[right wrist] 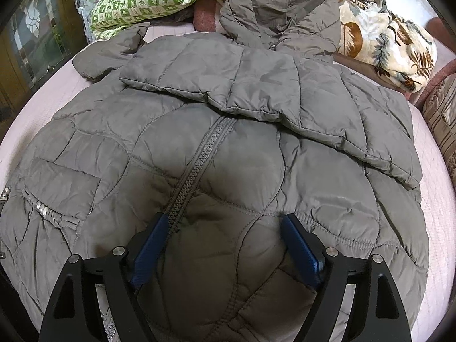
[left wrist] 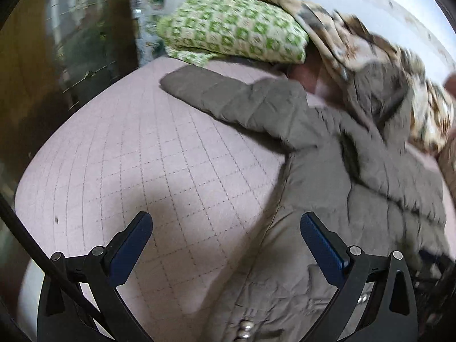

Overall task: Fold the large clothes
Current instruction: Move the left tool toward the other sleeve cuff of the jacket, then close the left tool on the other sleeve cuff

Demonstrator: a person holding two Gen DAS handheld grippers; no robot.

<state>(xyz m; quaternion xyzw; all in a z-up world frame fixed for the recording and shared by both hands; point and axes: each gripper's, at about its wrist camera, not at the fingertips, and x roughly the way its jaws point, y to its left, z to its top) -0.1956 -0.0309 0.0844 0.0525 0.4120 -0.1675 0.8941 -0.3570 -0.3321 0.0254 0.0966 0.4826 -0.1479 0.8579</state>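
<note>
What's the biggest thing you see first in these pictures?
A big puffy grey coat lies spread over the pink quilted bed, zipped up, with one sleeve folded across its chest. Behind it at the head of the bed sit a green checked pillow and a leafy patterned blanket. The right gripper is open just above the coat's front; the left gripper is open at the coat's edge.

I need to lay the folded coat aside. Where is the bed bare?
Bare pink quilt lies left of the grey puffer coat, below its outstretched sleeve and the green pillow. The head end is crowded with the pillow and floral blanket.
</note>
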